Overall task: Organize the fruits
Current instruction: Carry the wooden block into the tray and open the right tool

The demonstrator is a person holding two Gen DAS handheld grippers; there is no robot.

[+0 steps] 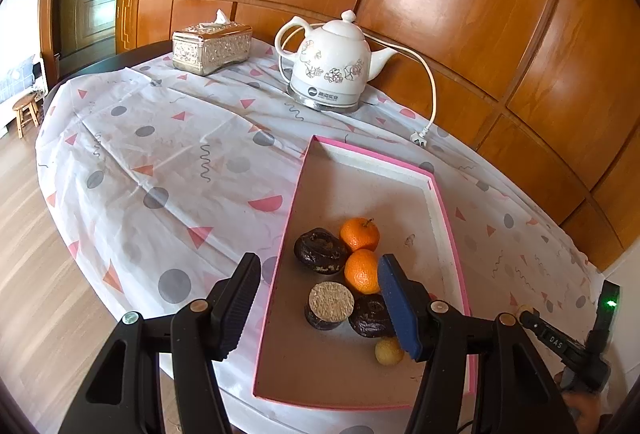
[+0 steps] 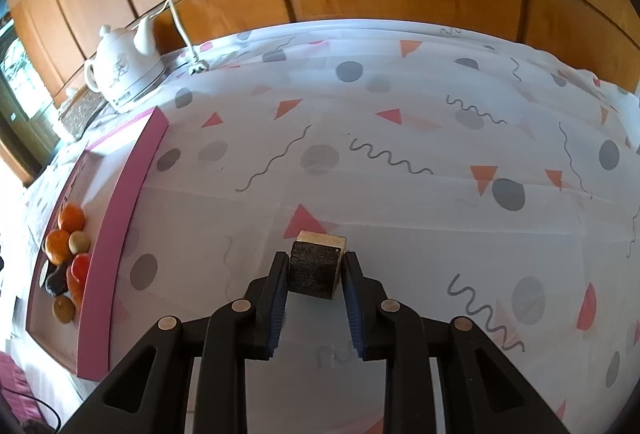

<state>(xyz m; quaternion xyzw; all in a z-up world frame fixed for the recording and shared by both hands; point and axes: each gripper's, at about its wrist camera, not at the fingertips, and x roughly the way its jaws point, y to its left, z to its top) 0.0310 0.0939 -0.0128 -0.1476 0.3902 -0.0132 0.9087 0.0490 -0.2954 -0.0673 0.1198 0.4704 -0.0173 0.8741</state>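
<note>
1. Gripping a dark block (image 2: 315, 270) with a pale cut top in my right tongs (image 2: 316, 276); both pads press its sides and it sits on the patterned cloth (image 2: 400, 154) of the counter, well to the right of the pink tray (image 2: 120, 230).
2. Left tongs (image 1: 320, 298) hang released above the near end of the pink tray, nothing between the pads.
3. Tray contents, left view: two oranges (image 1: 359, 234) touching each other, two dark wrinkled lumps (image 1: 320, 250), one dark round piece with a pale flat top (image 1: 330, 304), one small yellowish ball (image 1: 388, 352).
4. White kettle (image 1: 332, 66) and silver tissue box (image 1: 212, 48) stand at the counter's far side, apart from the tray.
</note>
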